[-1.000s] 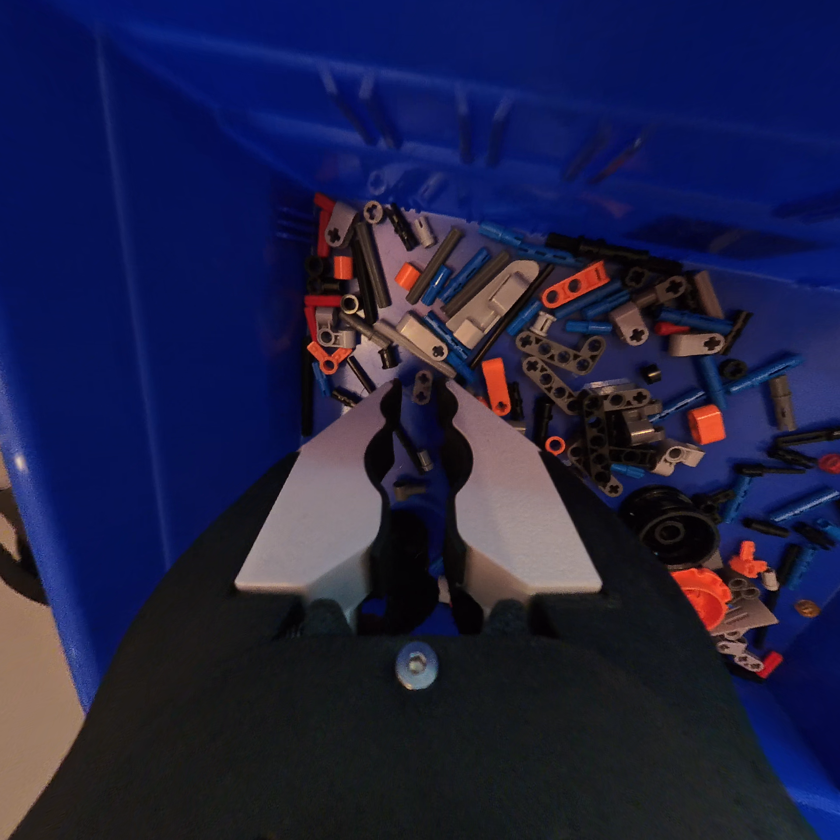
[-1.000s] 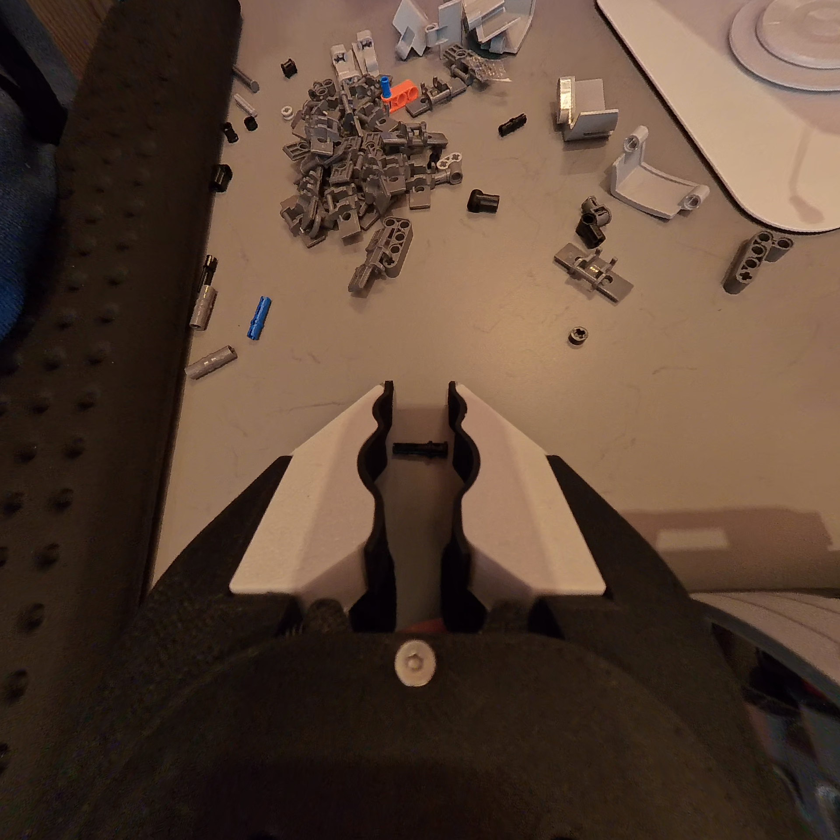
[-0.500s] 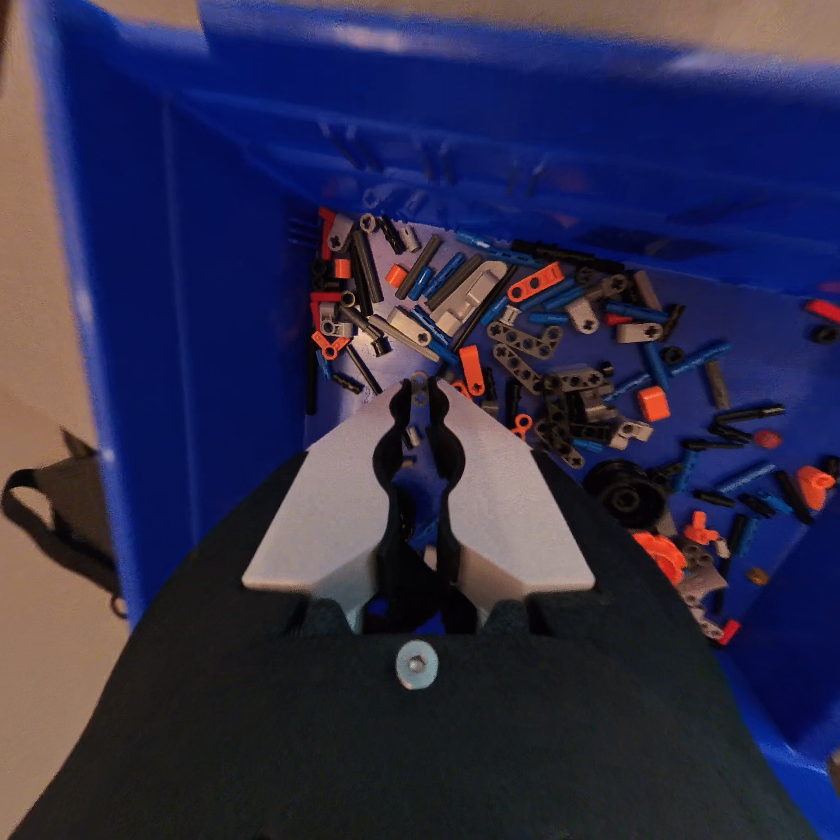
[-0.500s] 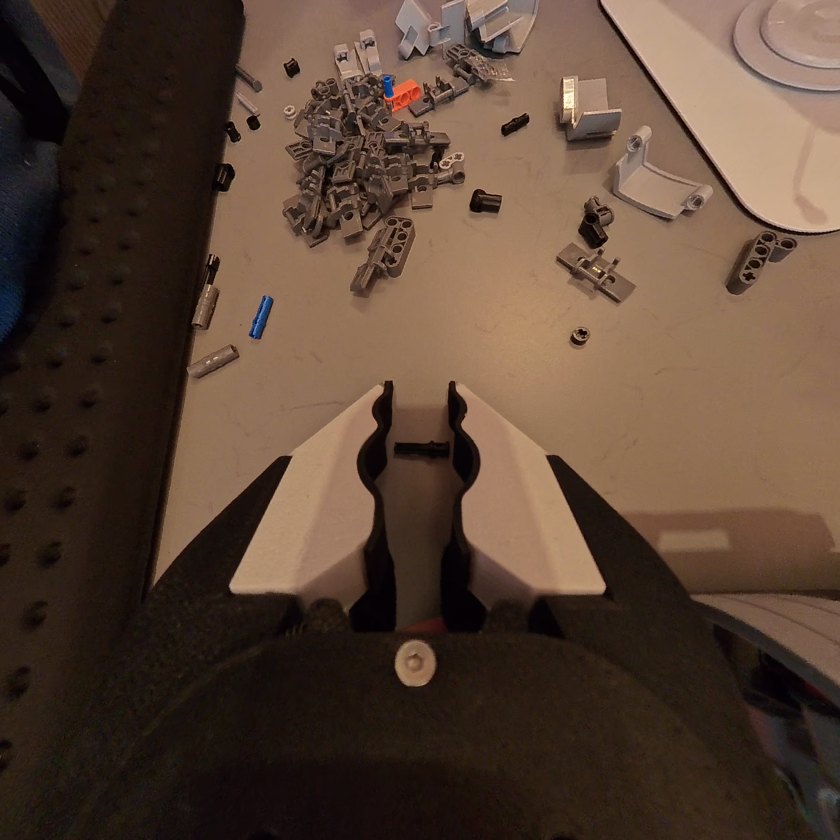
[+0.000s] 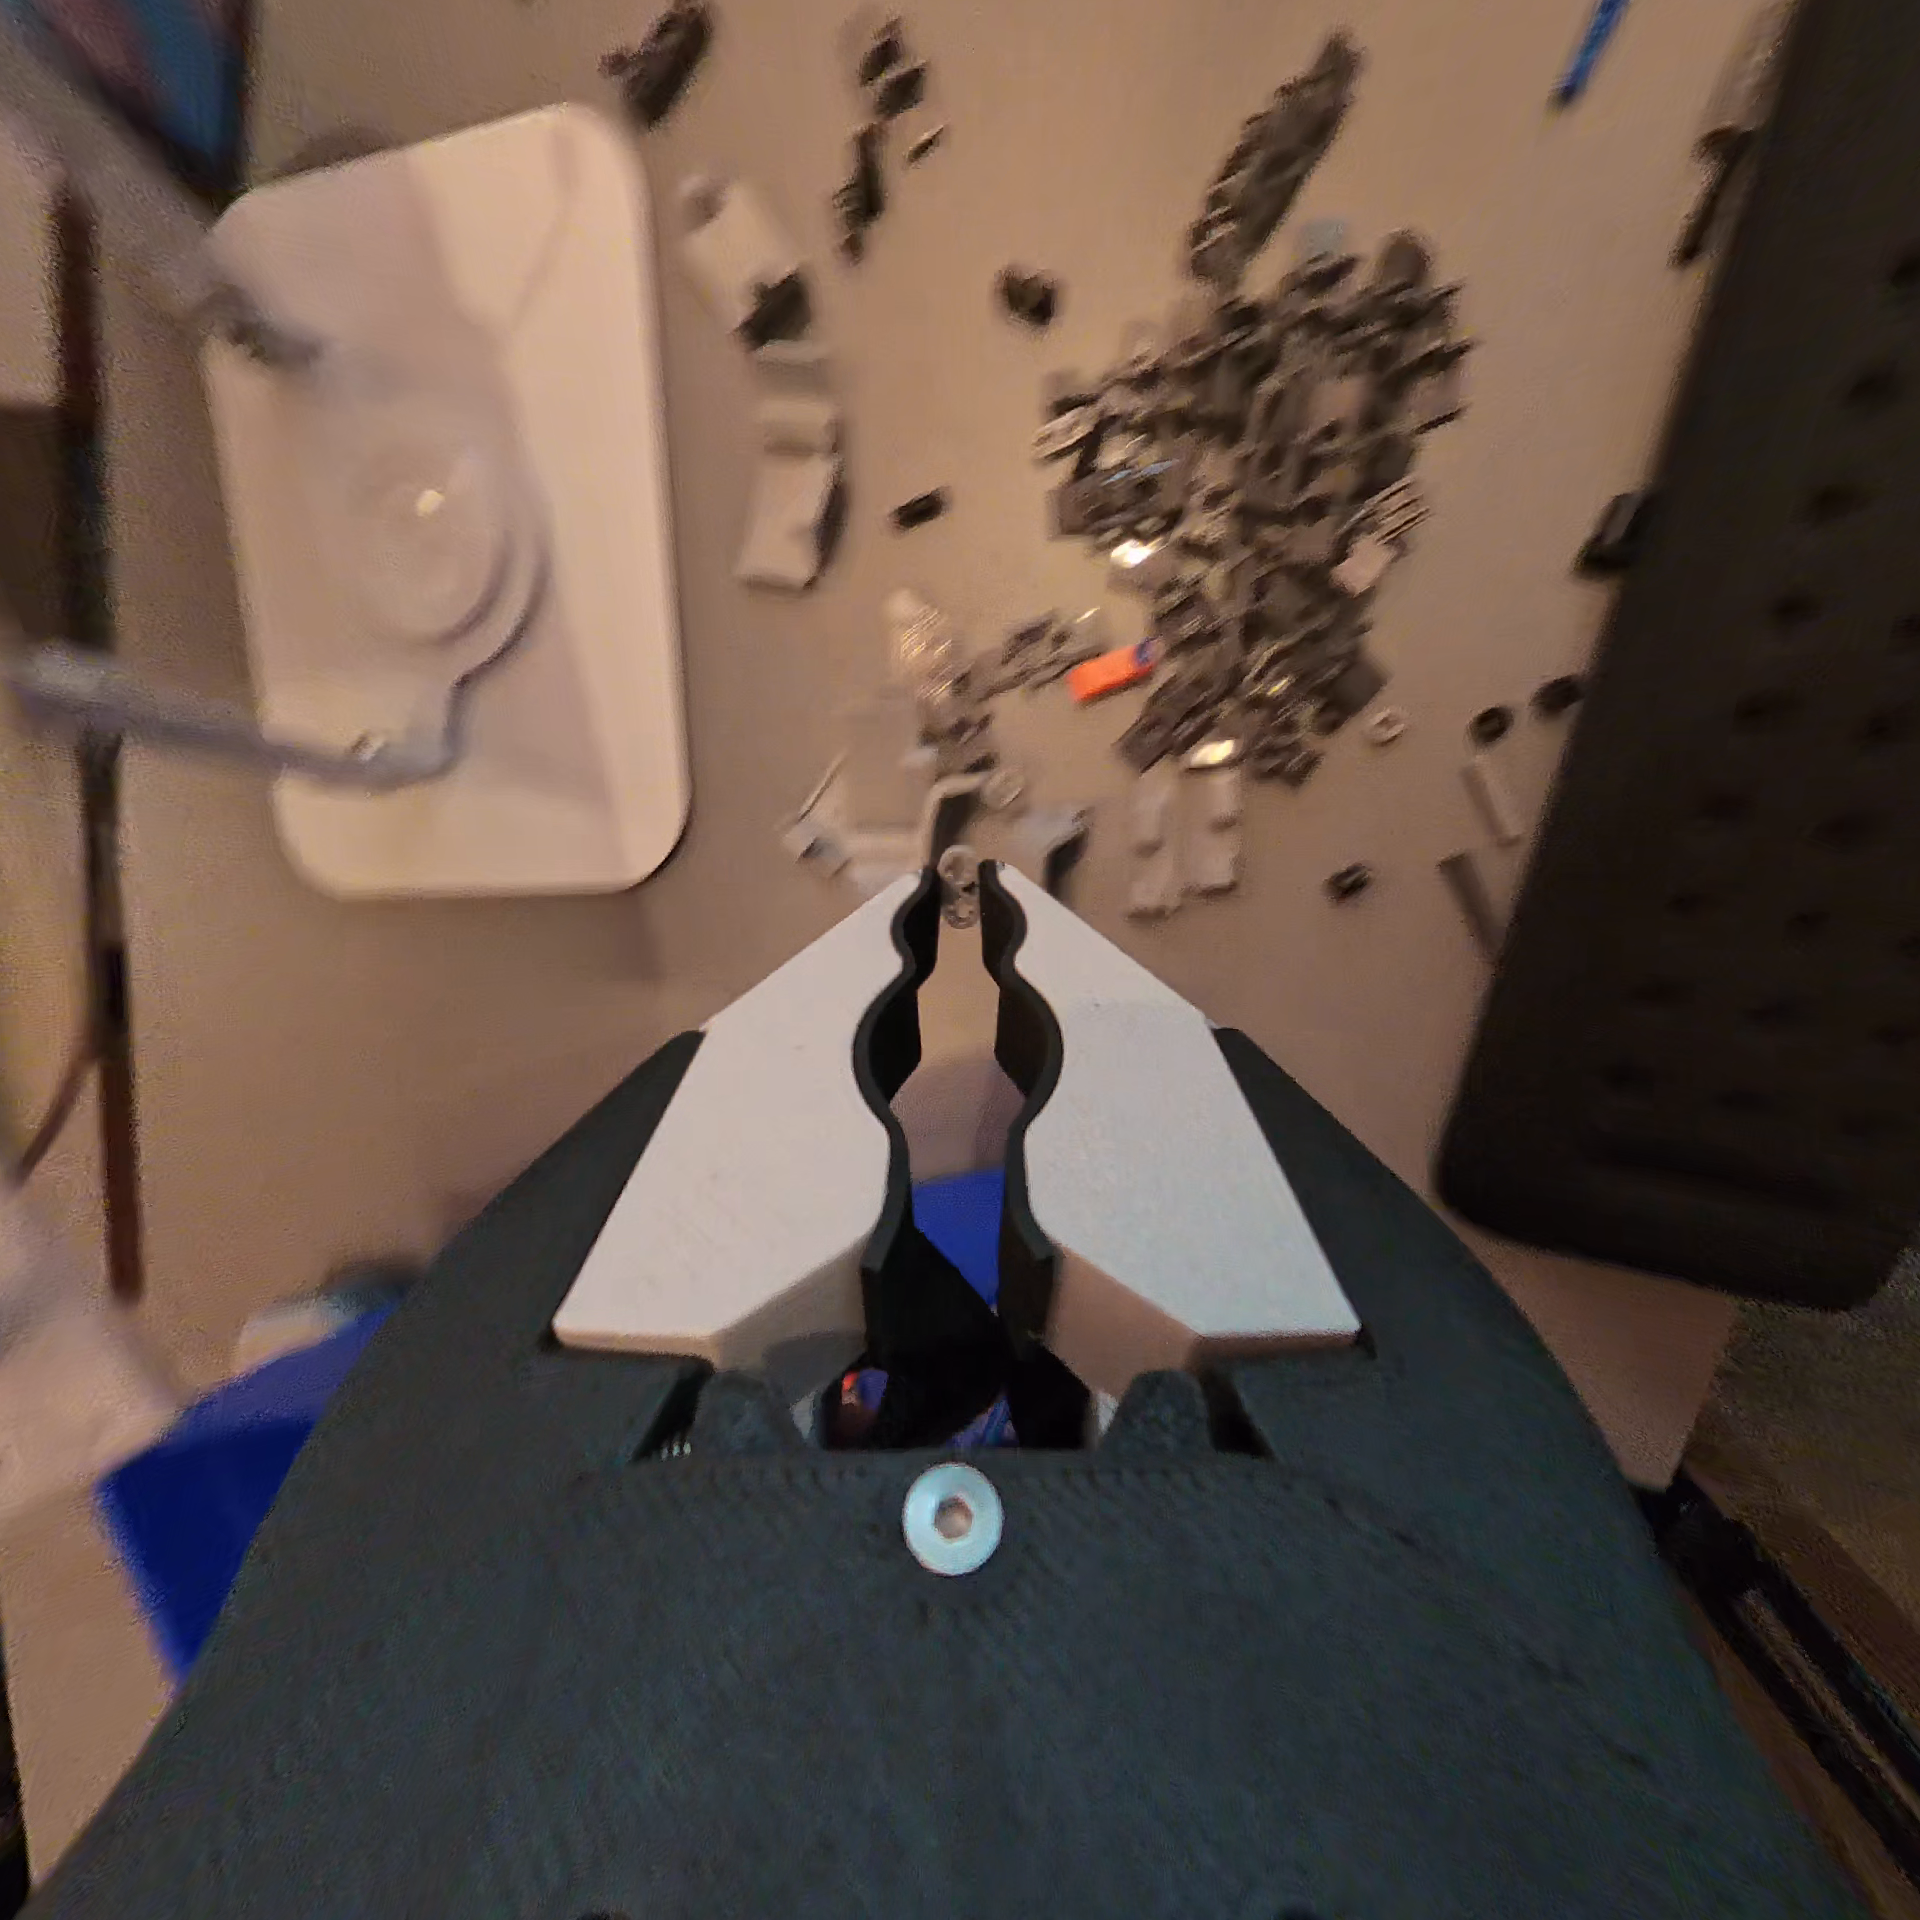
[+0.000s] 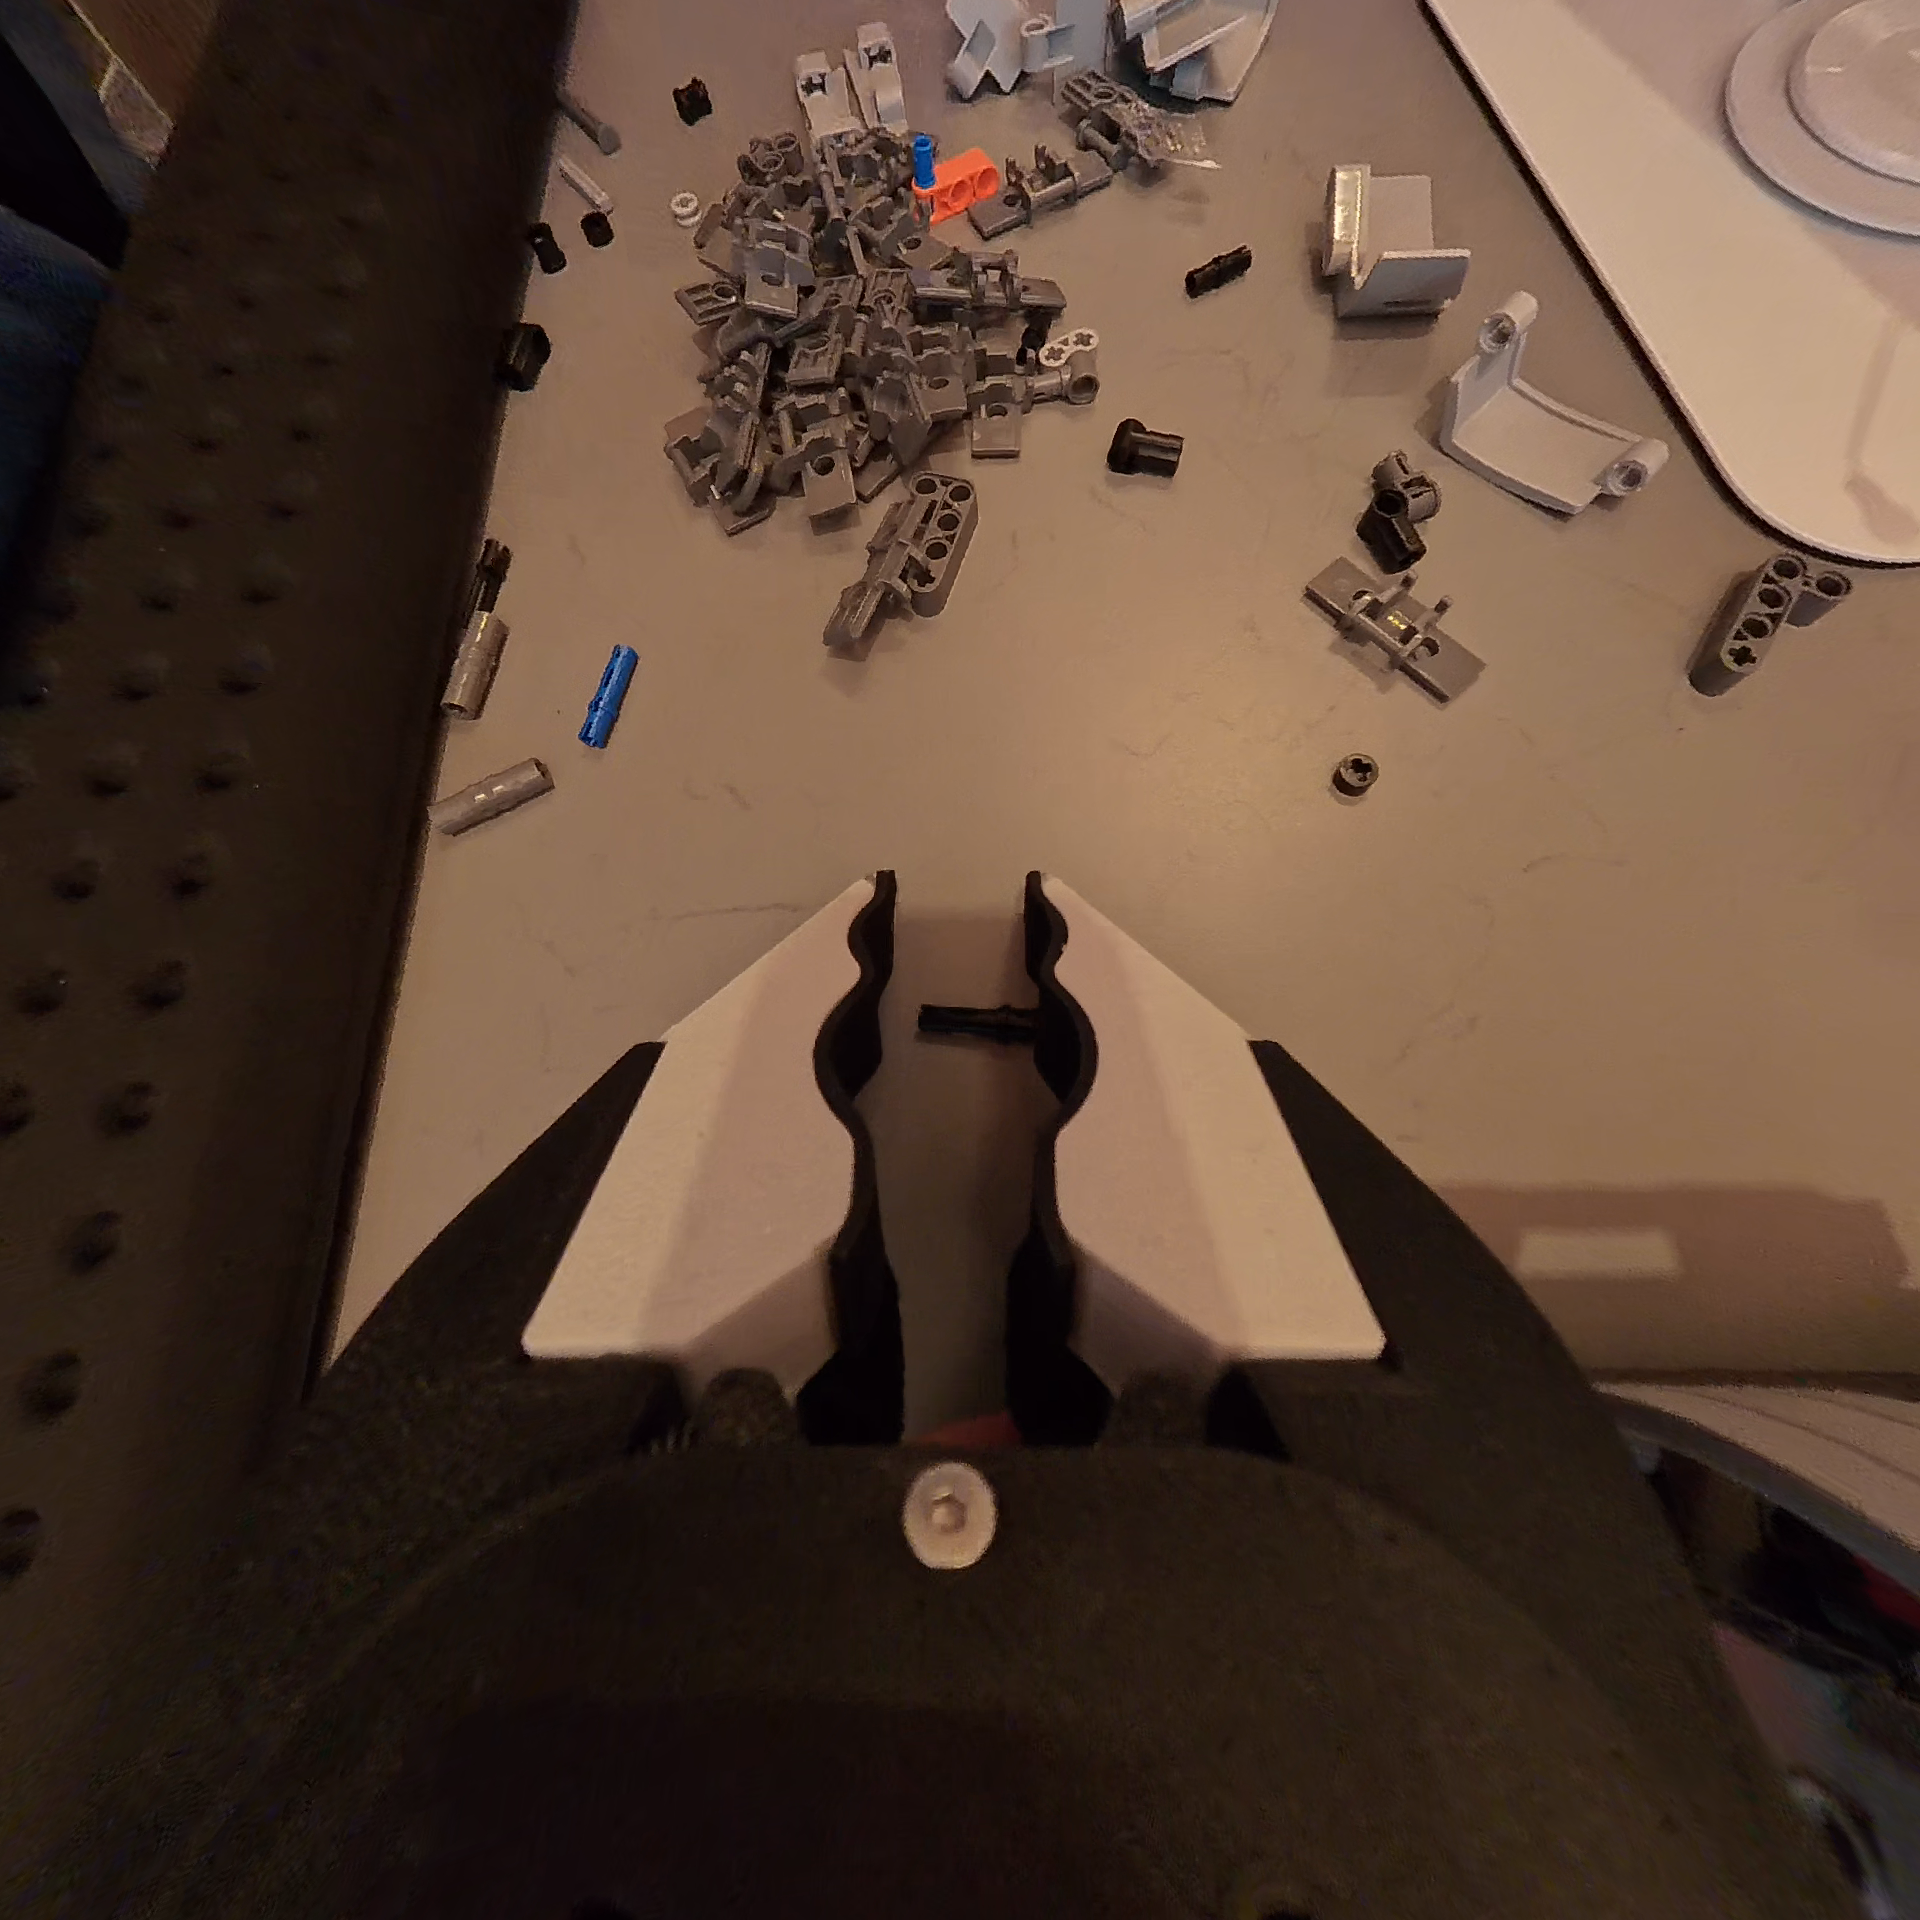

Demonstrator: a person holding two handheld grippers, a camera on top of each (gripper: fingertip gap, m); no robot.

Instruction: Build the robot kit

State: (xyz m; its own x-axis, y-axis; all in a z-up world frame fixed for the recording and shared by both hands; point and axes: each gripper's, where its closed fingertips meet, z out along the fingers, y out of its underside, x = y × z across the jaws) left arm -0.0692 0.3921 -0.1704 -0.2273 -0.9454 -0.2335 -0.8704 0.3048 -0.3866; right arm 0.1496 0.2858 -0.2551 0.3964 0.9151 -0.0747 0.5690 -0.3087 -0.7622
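Black moulded pads on the left gripper (image 5: 961,896) are pinching a tiny pale-grey plastic connector piece (image 5: 960,896) right at the fingertips, the jaws nearly closed on it so that so small a part is not slipping out. Beneath the gripper body a blue plastic bin (image 5: 239,1475) is showing; beyond the tips, blurred, a heap of dark-grey plastic building parts (image 5: 1247,499) is lying ahead and to its right on the grey tabletop (image 5: 416,1039), with a white rounded plastic tray (image 5: 582,312) off to the left.

The right gripper (image 6: 958,902) is waiting with its jaws parted, gripping nothing. A short black plastic pin (image 6: 971,1021) is lying crosswise between the fingers, one end at the right pad; whether it is touching the table cannot be told. Ahead and slightly left sits the same dark-grey heap (image 6: 862,364), a small blue pin (image 6: 608,694) nearer on the left, and a black dimpled case (image 6: 208,623) along that side.
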